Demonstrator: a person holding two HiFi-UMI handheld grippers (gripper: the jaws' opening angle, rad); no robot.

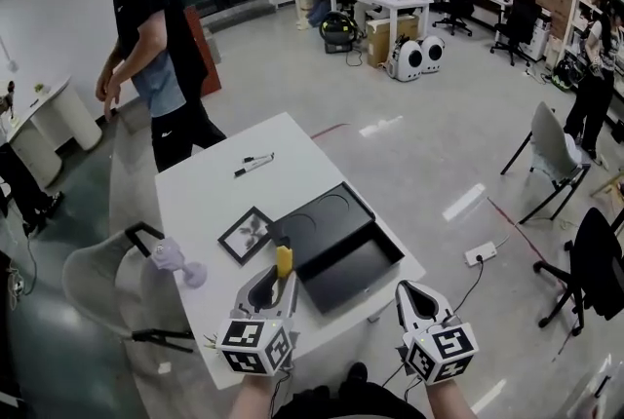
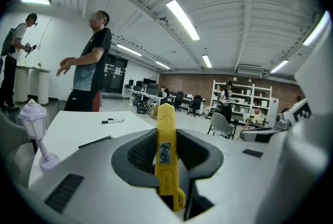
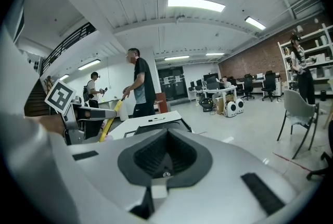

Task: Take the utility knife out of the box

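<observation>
1. Two hand-held grippers were at the near edge of the counter. The left hand-held gripper was pinching the yellow utility knife, whose body stood up between the jaws.
2. The right hand-held gripper had its jaws pressed together with nothing between them, and it was well apart from the knife.
3. Just beyond the knife, the black box lay open on the counter. Its tray looked empty as far as the head view showed, and the knife was clear of it, beside the near left corner.
4. A small framed picture lay left of the box, and a marker lay further off.
5. Judgement: removal appeared essentially complete. At most, setting the knife down remained.
</observation>
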